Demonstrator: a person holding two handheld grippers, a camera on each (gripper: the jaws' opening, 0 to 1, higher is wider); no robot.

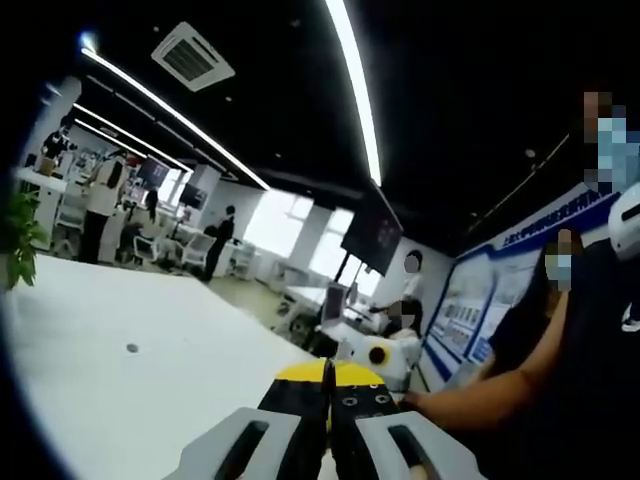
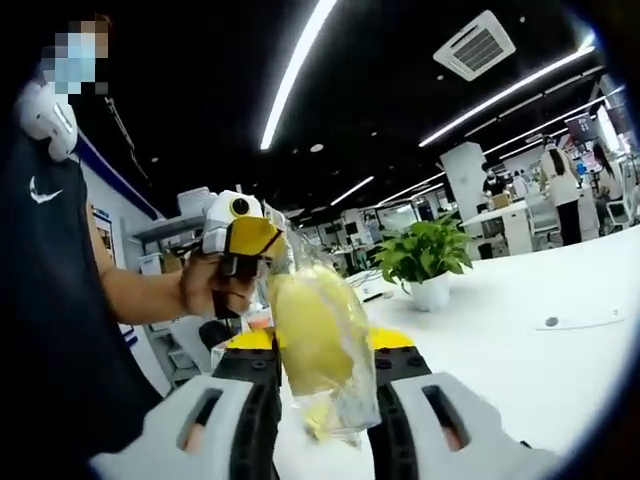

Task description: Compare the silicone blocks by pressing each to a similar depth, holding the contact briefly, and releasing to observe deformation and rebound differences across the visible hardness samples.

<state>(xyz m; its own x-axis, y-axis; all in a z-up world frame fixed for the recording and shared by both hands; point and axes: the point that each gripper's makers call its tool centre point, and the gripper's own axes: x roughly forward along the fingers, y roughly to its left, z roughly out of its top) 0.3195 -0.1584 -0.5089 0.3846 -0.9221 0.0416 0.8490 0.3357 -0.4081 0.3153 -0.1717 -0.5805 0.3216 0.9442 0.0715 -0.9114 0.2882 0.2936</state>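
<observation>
A clear plastic bag with a yellow silicone block (image 2: 312, 335) inside stands upright between the jaws of my right gripper (image 2: 322, 350), which is shut on it above the white table (image 2: 560, 350). My left gripper (image 1: 328, 376) has its black, yellow-tipped jaws pressed together with nothing between them, low over the white table (image 1: 120, 390). In the right gripper view the left gripper (image 2: 240, 240) is held up in a hand (image 2: 205, 285) behind the bag. The right gripper (image 1: 380, 352) appears just beyond the left jaws in the left gripper view.
A person in a dark shirt (image 2: 50, 300) stands close at the table's edge, a forearm (image 1: 470, 395) reaching in. A potted plant (image 2: 425, 258) stands on the table beyond the bag. A small round hole (image 1: 132, 348) marks the tabletop. People and desks (image 1: 105, 200) are far behind.
</observation>
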